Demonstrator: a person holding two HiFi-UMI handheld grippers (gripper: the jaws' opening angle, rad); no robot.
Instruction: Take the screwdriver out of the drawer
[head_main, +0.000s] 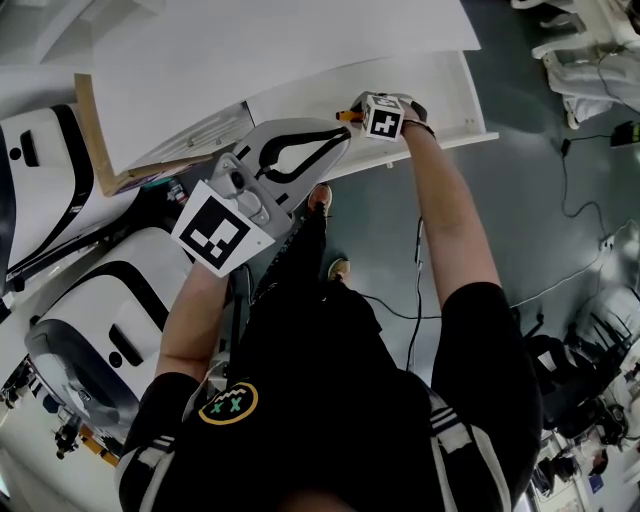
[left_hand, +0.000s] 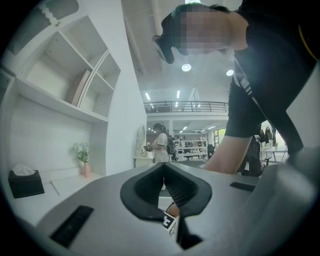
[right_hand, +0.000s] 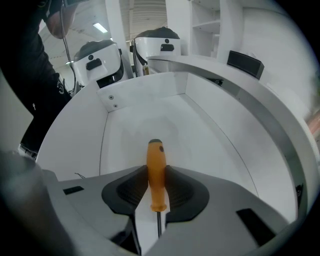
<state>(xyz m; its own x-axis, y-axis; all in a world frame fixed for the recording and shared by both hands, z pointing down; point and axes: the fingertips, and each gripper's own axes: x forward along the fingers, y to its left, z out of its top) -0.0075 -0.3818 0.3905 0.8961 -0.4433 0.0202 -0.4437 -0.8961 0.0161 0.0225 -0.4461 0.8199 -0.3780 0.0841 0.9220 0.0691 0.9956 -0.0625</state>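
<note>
White drawer (right_hand: 145, 92), screwdriver (right_hand: 155, 155) in right claw (right_hand: 156, 171), housings (right_hand: 100, 60) behind

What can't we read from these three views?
- Tip of the screwdriver: in the right gripper view the shaft runs down behind the body of the right gripper. The head view shows only a sliver of orange beside the marker cube.
- Whether the screwdriver is off the drawer floor: no view shows its underside.
- Right gripper's jaws in the head view: hidden under the marker cube.
</note>
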